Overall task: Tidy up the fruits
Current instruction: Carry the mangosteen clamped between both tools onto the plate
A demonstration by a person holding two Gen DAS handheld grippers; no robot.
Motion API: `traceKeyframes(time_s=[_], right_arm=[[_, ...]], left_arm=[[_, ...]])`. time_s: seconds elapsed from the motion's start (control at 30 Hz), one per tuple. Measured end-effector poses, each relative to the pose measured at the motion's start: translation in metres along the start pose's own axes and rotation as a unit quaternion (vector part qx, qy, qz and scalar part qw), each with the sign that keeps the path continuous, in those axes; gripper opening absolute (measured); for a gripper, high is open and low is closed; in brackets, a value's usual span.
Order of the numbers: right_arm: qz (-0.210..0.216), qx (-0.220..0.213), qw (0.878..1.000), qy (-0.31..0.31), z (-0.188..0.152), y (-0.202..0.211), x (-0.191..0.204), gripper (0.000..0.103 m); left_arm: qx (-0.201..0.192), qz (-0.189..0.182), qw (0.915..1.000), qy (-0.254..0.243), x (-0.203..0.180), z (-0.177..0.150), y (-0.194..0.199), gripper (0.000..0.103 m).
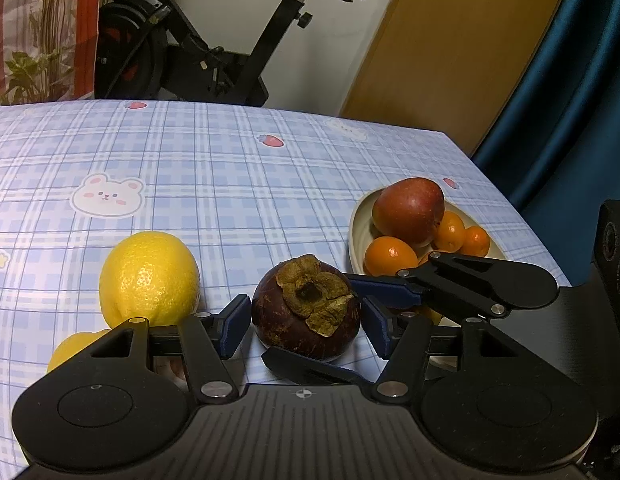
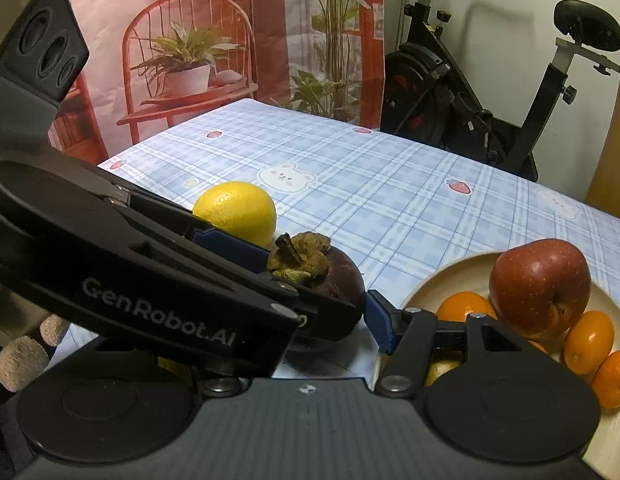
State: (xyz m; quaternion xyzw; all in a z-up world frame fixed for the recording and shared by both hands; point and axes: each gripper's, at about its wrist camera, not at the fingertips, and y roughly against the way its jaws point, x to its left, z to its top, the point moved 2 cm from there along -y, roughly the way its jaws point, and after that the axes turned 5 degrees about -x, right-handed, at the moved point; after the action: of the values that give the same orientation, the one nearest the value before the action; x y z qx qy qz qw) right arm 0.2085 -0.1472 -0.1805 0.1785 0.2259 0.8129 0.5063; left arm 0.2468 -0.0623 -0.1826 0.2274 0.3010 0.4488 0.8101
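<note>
Both tools are on one fruit. A dark purple mangosteen (image 1: pixel 306 308) sits on the surface (image 1: pixel 230 168), which is covered by a blue checked cloth with bear and strawberry prints. Its dried brown calyx points up and slightly toward the cameras. The left gripper (image 1: pixel 306 324) is low behind the fruit, with its blue-padded fingers (image 1: pixel 234 328) at a middling spread on either side. A thin gap seems to show at each pad, so they bracket the fruit without pressing on it. The right gripper (image 2: pixel 321 312) comes in from the bowl side, crossing under the left one. One blue finger (image 2: pixel 379 326) lies right against the mangosteen's flank. In the left wrist view the other finger lies along the fruit's near base. I cannot tell whether this pair is actually gripping; the right wrist view has the left tool's body across the near finger. A large lemon (image 1: pixel 150 276) is just left of the mangosteen and not touching it, and a second yellow fruit (image 1: pixel 70 348) is partly hidden behind the left tool. To the right is a cream bowl (image 1: pixel 355 224) holding a red apple (image 1: pixel 407 210) on top of several small oranges (image 1: pixel 389 256). Something yellowish (image 2: pixel 441 368) is tucked low in the bowl, too hidden to identify. An exercise bike (image 1: pixel 190 48) stands beyond the far edge.
</note>
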Motion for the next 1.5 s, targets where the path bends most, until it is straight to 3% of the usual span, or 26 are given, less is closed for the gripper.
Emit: traceKeyframes(time_s=[0.4,0.57,0.8,1.07,1.23,1.5], right_arm=[[-0.013,-0.074,0.997,-0.036,0.0,0.046,0.008,0.062],[-0.019,-0.096,0.994,-0.056,-0.004,0.069,0.004,0.062],[-0.045,-0.117,0.989,-0.082,-0.01,0.099,-0.025,0.062],[-0.092,-0.116,0.981,-0.127,-0.03,0.128,-0.078,0.062],[-0.106,-0.106,0.977,-0.155,-0.044,0.13,-0.103,0.062],[-0.097,-0.083,0.976,-0.177,-0.054,0.115,-0.115,0.062]], left_arm=[[-0.057,0.0,0.998,-0.028,-0.029,0.001,0.038,0.063],[-0.059,-0.002,0.9966,-0.057,-0.054,0.003,0.039,0.063],[-0.053,-0.019,0.9934,-0.1,-0.098,0.016,0.021,0.063],[-0.028,-0.058,0.9896,-0.128,-0.144,0.021,-0.03,0.063],[-0.012,-0.063,0.989,-0.133,-0.153,0.019,-0.054,0.061],[0.002,-0.042,0.989,-0.142,-0.149,0.017,-0.071,0.061]])
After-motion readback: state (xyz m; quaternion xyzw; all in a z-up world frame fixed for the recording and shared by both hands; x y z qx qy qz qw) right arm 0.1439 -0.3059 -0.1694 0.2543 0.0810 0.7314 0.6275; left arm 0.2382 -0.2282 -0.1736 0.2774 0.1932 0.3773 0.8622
